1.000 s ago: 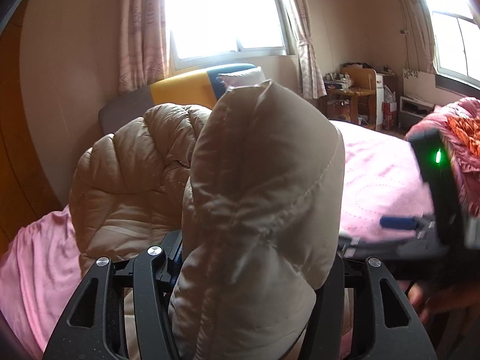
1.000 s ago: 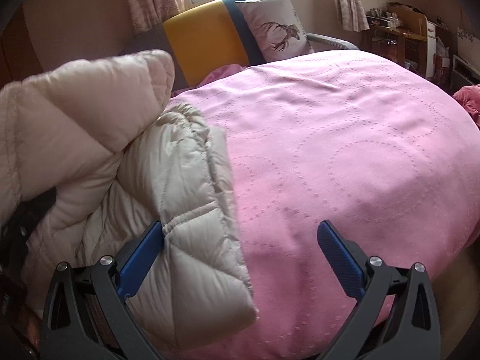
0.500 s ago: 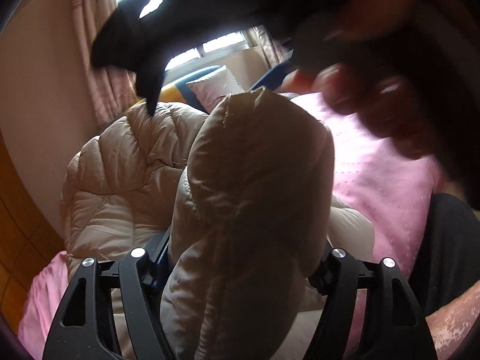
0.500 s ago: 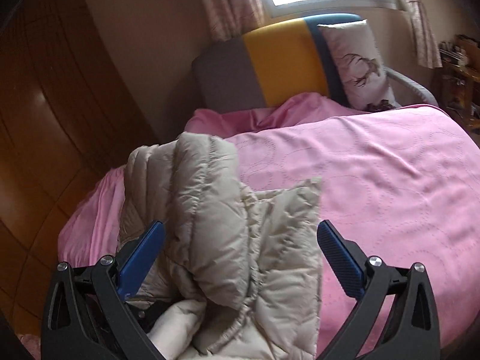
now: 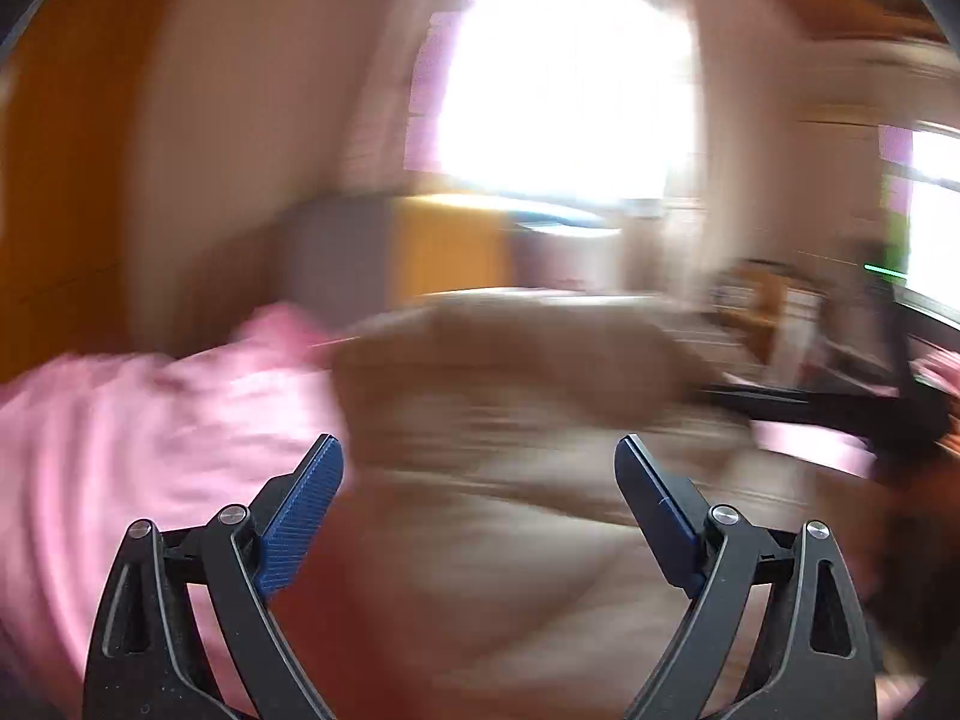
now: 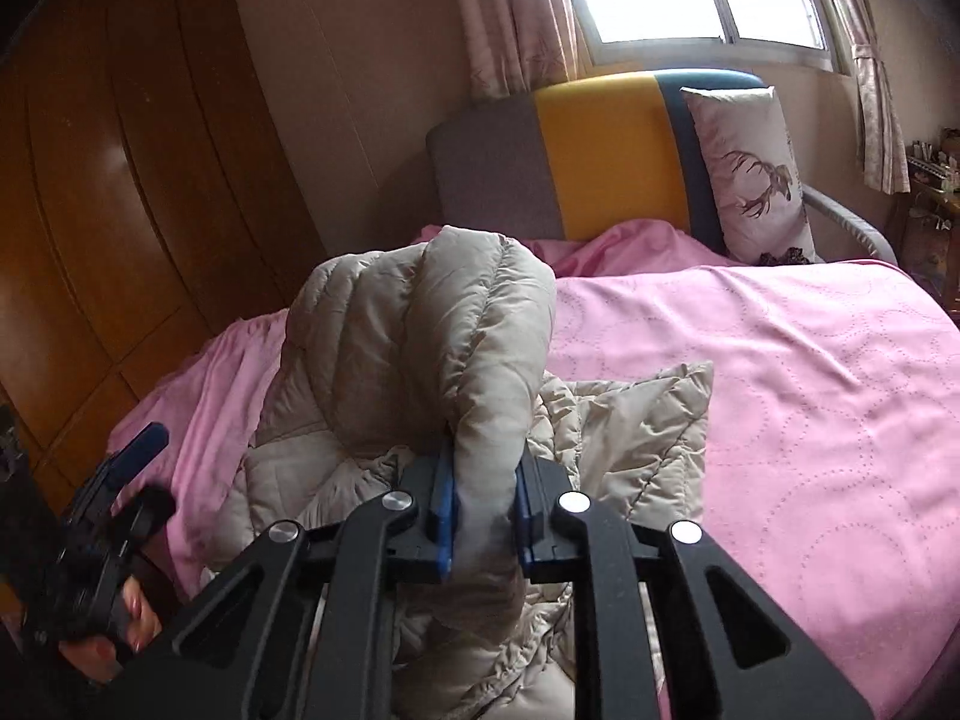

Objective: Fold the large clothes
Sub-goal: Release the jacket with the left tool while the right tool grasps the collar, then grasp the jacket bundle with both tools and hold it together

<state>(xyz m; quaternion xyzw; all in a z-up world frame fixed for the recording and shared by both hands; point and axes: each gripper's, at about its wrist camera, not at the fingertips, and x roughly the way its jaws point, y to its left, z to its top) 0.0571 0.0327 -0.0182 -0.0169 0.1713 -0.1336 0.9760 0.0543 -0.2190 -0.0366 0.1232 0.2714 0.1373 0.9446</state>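
Observation:
A beige quilted puffer jacket [image 6: 420, 348] lies bunched on the pink bed cover [image 6: 810, 408] at the left side of the bed. My right gripper [image 6: 480, 510] is shut on a thick fold of the jacket and holds it raised. My left gripper [image 5: 480, 510] is open and empty, with the blurred jacket [image 5: 510, 396] just ahead of it. The left gripper also shows in the right wrist view [image 6: 114, 480], at the bed's left edge, held by a hand.
A grey, yellow and blue headboard [image 6: 576, 156] with a deer-print pillow [image 6: 750, 174] stands at the far end. A brown wooden wardrobe [image 6: 120, 210] lines the left side. Curtained windows and a desk with clutter [image 6: 930, 180] are at the right.
My left gripper let go of the jacket fold and opened, swinging fast to the left. My right gripper, open before, closed on a fold of the jacket and lifted it.

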